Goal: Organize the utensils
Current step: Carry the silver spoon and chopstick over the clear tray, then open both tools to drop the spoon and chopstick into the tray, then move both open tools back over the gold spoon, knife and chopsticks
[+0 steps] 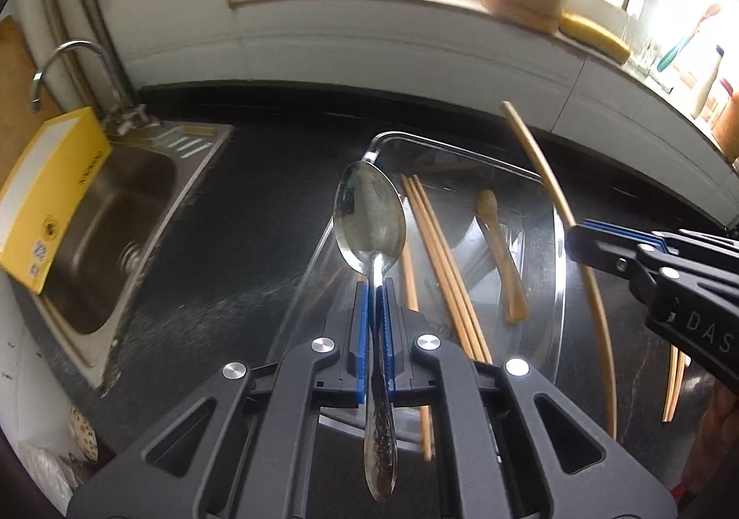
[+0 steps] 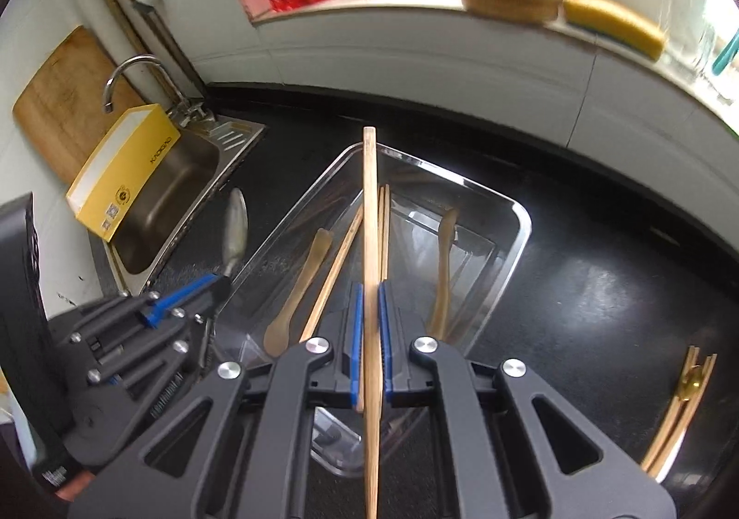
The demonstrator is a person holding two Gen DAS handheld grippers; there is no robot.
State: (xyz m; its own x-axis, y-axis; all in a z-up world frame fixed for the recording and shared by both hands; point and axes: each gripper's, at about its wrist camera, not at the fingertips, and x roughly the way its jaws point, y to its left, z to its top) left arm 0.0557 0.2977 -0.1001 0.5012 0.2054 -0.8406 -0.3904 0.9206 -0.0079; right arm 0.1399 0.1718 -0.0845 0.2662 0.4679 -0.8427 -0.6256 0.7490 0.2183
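Left wrist view: left gripper (image 1: pixel 376 311) fingers pinch the metal spoon (image 1: pixel 369 219) above the clear tray (image 1: pixel 531 177); right gripper (image 2: pixel 369 329) fingers clamp a chopstick (image 2: pixel 369 219) over it. Thin grips may slip, dropping either outside the tray.

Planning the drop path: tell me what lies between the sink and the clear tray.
Only bare black counter lies between the sink and the clear tray; nothing rests on that strip. The right wrist view shows it best, and the left wrist view agrees.
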